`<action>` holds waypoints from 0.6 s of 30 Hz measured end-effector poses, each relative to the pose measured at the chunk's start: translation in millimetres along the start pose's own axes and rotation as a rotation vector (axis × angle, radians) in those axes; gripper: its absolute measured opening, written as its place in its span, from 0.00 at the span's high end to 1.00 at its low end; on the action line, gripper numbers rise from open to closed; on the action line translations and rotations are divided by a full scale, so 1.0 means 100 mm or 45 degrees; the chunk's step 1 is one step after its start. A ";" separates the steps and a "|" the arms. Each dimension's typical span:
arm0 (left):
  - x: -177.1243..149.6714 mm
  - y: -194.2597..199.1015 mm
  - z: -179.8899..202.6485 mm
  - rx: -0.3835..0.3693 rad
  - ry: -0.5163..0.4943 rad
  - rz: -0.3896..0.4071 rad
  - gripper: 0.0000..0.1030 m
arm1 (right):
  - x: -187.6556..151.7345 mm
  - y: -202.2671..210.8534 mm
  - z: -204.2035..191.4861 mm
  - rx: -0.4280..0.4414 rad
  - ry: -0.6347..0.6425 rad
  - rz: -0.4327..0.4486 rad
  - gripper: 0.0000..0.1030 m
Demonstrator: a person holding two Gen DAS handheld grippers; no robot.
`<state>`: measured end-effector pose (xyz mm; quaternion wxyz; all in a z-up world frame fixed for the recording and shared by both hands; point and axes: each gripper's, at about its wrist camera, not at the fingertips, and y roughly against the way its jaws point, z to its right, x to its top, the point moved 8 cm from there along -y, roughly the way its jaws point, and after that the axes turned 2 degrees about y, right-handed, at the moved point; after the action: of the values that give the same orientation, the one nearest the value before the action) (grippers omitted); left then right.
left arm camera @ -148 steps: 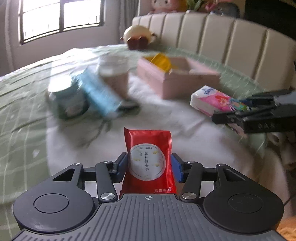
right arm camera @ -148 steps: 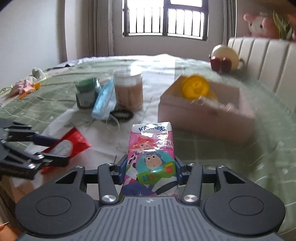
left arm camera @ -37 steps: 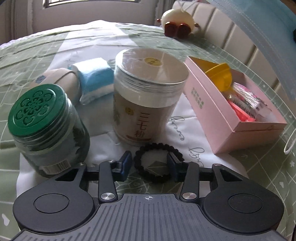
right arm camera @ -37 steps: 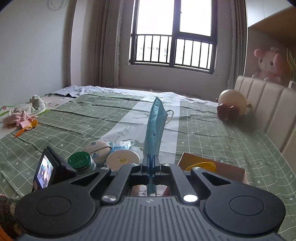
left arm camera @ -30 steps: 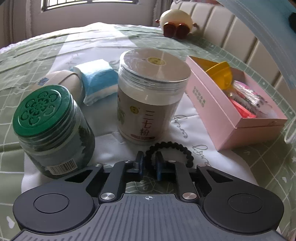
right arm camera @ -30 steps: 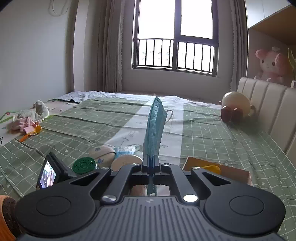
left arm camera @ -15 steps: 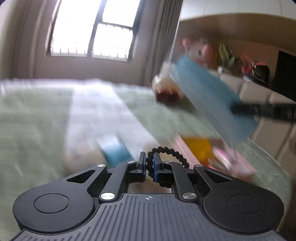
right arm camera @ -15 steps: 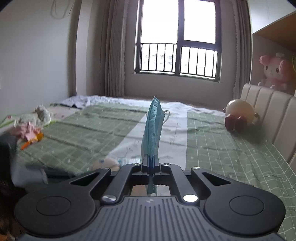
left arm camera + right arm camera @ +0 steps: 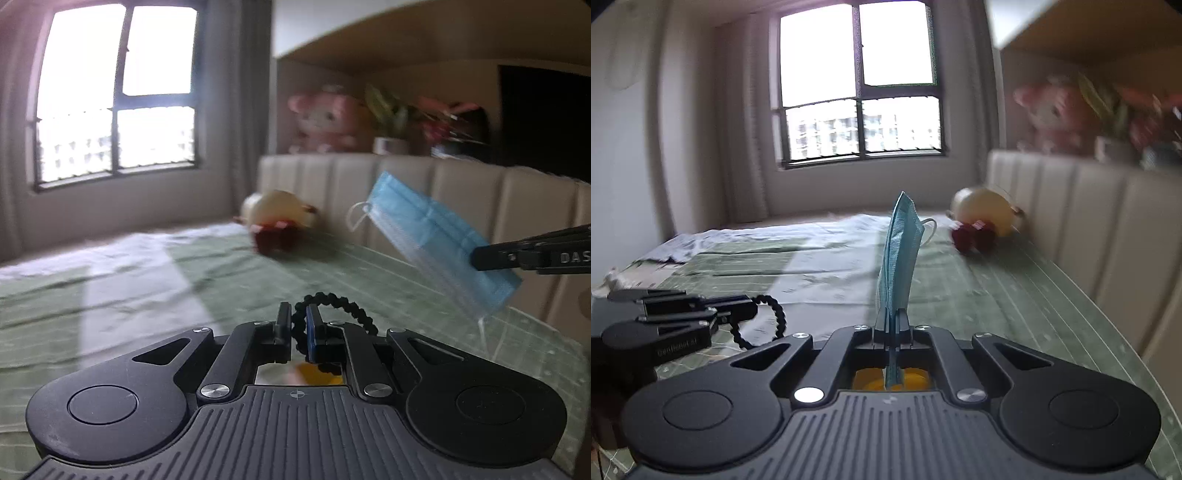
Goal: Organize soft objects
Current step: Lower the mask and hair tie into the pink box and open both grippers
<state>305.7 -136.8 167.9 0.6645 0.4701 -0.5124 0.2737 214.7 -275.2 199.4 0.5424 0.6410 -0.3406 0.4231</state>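
Observation:
My left gripper (image 9: 298, 325) is shut on a black beaded hair tie (image 9: 345, 306), held in the air above the green checked bed cover (image 9: 184, 288). The same hair tie (image 9: 768, 319) hangs from the left gripper (image 9: 750, 310) at the left of the right wrist view. My right gripper (image 9: 894, 321) is shut on a blue face mask (image 9: 899, 254) that stands edge-on above its fingers. In the left wrist view the face mask (image 9: 436, 243) hangs tilted from the right gripper (image 9: 476, 256) at the right edge. A yellow thing (image 9: 890, 380) shows below, between the right fingers.
A round cream and red plush toy (image 9: 280, 221) lies at the far end of the bed by the padded headboard (image 9: 461, 195). A pink plush (image 9: 325, 118) and plants sit on the shelf above. A window (image 9: 857, 81) is behind.
Both grippers have risen from the table with their loads: the left lifted the hair tie away from the jars, which left view. The mask has moved right and down in the left view.

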 end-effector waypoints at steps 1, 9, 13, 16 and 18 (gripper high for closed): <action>-0.02 -0.10 0.10 -0.041 0.015 -0.016 0.90 | -0.05 -0.02 0.11 -0.006 -0.025 -0.016 0.97; -0.78 -0.93 0.41 -0.332 0.337 -0.320 0.88 | -0.80 -0.61 0.49 0.046 -0.237 -0.277 0.97; -1.04 -1.03 0.27 -0.176 0.375 -0.335 0.88 | -1.28 -1.02 0.40 0.092 -0.317 -0.467 0.97; -1.02 -0.93 0.09 -0.136 0.429 -0.305 0.88 | -1.49 -1.20 0.33 0.148 -0.413 -0.515 0.97; -0.96 -0.88 0.04 -0.125 0.402 -0.286 0.88 | -1.51 -1.24 0.27 0.193 -0.452 -0.516 0.97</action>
<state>347.1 -164.6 48.2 0.7851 0.4428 -0.3586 0.2429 268.3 -283.3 10.0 0.4982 0.7989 -0.2626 0.2113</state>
